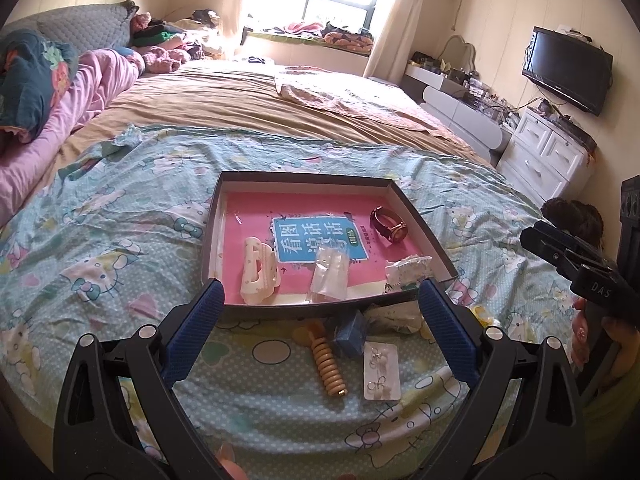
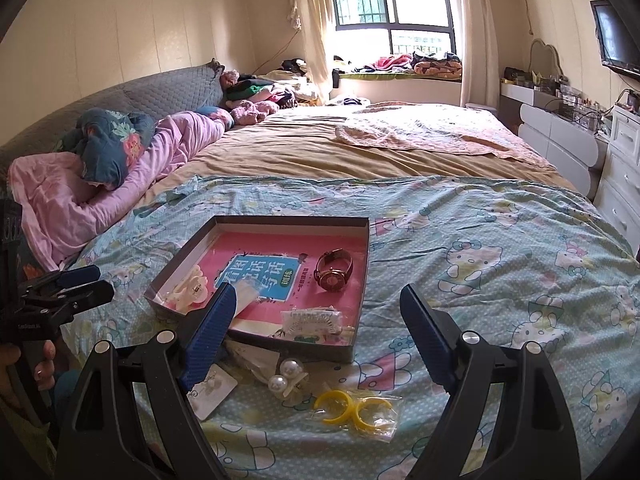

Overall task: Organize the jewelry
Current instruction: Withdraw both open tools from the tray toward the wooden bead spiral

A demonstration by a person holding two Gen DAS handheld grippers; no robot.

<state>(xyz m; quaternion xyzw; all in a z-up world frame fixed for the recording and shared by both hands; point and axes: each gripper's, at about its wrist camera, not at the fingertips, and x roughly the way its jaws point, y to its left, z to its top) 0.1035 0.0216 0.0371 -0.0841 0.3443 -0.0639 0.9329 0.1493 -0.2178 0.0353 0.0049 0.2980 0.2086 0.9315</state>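
A shallow dark box [image 1: 424, 220] with a pink lining lies on the bed; it also shows in the right wrist view [image 2: 362, 280]. Inside are a cream hair claw [image 1: 258, 270], a brown-strap watch [image 1: 388, 226] [image 2: 334, 274], a clear bag [image 1: 330, 276] and a white packet [image 1: 408, 270] [image 2: 312, 322]. In front of the box lie a tan spiral hair tie [image 1: 328, 364], a blue cube [image 1: 352, 334], an earring card [image 1: 382, 372] [image 2: 212, 394], pearl clips [image 2: 286, 376] and bagged yellow rings [image 2: 354, 408]. My left gripper [image 1: 322, 300] is open and empty above these. My right gripper [image 2: 318, 304] is open and empty.
The bed has a Hello Kitty cover [image 2: 500, 264], a tan sheet [image 2: 320, 152] and pink bedding [image 2: 80, 200] on the left. White drawers [image 1: 548, 156] and a TV [image 1: 568, 68] stand at the right. The right gripper's body [image 1: 580, 268] shows at the left wrist view's right edge.
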